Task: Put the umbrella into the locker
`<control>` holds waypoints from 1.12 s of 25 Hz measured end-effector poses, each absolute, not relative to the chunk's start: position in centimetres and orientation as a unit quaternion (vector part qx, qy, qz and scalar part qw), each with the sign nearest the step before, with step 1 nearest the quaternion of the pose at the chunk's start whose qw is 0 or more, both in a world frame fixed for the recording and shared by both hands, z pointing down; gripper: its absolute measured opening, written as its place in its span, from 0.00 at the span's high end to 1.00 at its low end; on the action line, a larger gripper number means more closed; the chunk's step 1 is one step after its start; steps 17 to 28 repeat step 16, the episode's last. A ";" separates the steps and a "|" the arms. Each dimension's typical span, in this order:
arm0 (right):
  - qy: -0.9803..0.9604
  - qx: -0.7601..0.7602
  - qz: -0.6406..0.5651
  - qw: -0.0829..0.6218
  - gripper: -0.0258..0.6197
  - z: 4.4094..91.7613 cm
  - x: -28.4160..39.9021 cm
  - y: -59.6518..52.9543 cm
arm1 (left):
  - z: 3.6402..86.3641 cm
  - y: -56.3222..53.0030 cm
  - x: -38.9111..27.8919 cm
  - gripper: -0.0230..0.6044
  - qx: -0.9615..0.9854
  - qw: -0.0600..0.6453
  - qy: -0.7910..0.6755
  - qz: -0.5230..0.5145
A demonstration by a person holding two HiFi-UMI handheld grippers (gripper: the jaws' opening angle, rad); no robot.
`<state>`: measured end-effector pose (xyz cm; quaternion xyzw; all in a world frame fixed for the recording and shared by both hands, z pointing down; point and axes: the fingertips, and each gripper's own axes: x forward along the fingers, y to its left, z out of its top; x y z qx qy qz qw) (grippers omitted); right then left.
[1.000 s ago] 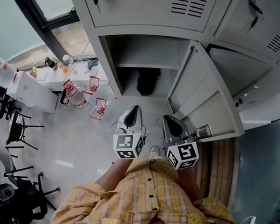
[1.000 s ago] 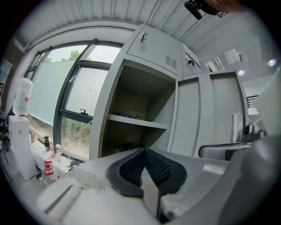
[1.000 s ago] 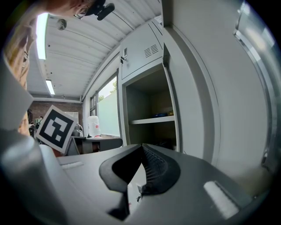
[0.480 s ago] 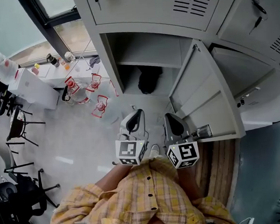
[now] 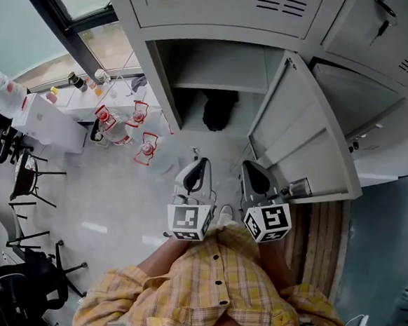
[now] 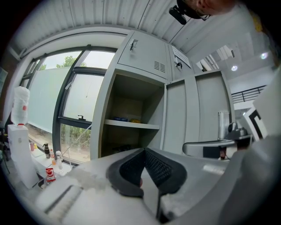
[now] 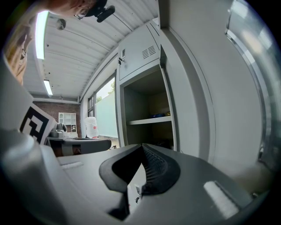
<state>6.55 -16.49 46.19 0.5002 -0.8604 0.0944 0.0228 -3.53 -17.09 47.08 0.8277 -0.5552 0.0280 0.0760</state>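
Pale floor [image 5: 108,194] fronts an open grey locker [image 5: 158,81]; left gripper [image 5: 196,165] and right gripper [image 5: 251,168] both closed, empty.

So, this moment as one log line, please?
left tongs: shut, empty | right tongs: shut, empty | locker door: open | black item: inside locker, under shelf

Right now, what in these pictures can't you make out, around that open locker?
Dark lump low in the locker: head view, too dark and small to name.
Blue and yellow specks on the shelf: left gripper view, too small to identify.
Locker's bottom: left gripper view, behind the left hand-held gripper.
Bottles: head view, labels too small.
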 end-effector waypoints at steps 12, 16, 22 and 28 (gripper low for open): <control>-0.858 0.504 0.097 0.027 0.97 46.5 6.4 -16.4 | 47.5 -16.9 -3.9 0.96 0.831 0.084 -0.549 0.023; -0.856 0.506 0.097 0.028 0.97 46.5 6.2 -16.5 | 47.0 -16.9 -3.9 0.96 0.833 0.092 -0.545 0.013; -0.856 0.506 0.097 0.028 0.97 46.5 6.2 -16.5 | 47.0 -16.9 -3.9 0.96 0.833 0.092 -0.545 0.013; -0.856 0.506 0.097 0.028 0.97 46.5 6.2 -16.5 | 47.0 -16.9 -3.9 0.96 0.833 0.092 -0.545 0.013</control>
